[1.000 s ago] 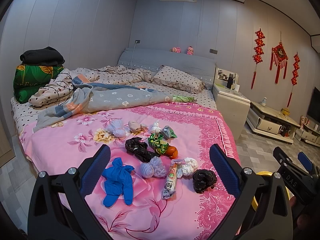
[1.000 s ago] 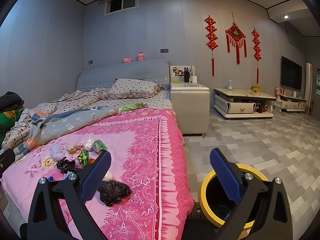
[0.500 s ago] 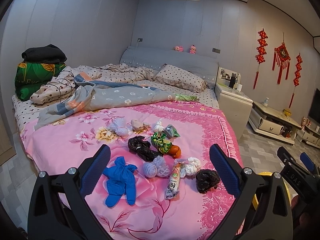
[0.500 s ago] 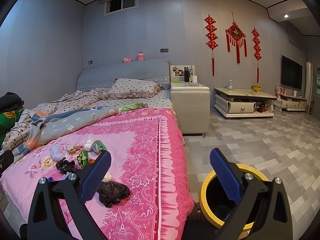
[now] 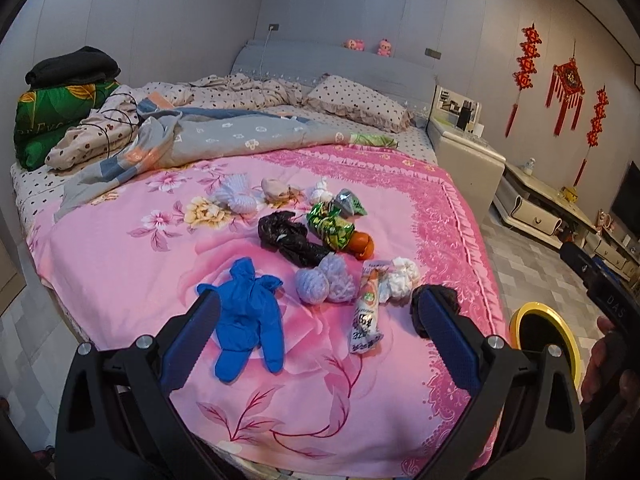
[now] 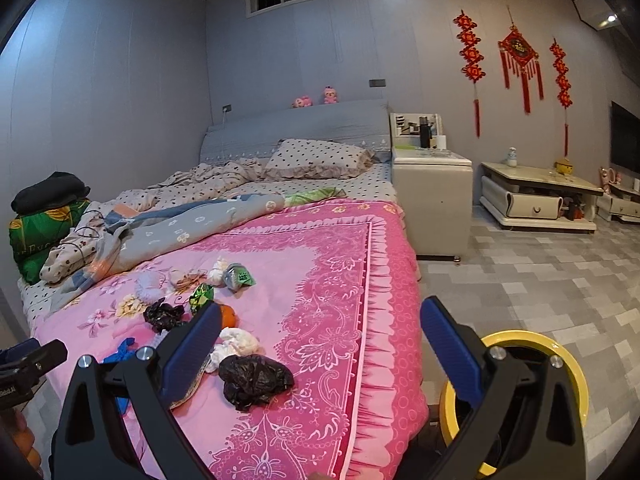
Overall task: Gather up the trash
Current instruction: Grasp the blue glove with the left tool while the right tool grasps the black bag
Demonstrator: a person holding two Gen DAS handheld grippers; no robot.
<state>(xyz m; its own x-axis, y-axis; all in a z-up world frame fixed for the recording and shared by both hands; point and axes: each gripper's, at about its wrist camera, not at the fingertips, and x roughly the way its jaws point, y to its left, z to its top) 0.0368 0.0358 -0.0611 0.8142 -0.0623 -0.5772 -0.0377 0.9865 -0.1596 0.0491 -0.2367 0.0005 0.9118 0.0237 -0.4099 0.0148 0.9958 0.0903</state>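
Note:
Trash lies scattered on the pink bedspread [image 5: 120, 264]: a blue glove [image 5: 248, 316], a snack wrapper [image 5: 366, 312], white tissue wads [image 5: 400, 282], pale net balls [image 5: 326, 284], a black bag [image 5: 290, 238], a green wrapper [image 5: 330, 226] and an orange peel [image 5: 362, 246]. Another crumpled black bag [image 6: 256, 380] sits near the bed's right edge. My left gripper [image 5: 316, 344] hangs open above the near end of the bed, holding nothing. My right gripper [image 6: 320, 348] is open too, over the bed's right edge. A yellow-rimmed bin [image 6: 560, 352] stands on the floor beside the bed.
A rumpled grey quilt [image 5: 224, 136] and pillow [image 5: 356, 102] fill the far half of the bed. Folded bedding [image 5: 52, 108] is stacked at the left. A white nightstand [image 6: 432, 184] and a low TV cabinet [image 6: 536, 196] stand to the right on a tiled floor.
Both grippers have tilted downward and moved closer to the bed, so the trash appears larger and lower. Both stay open and empty.

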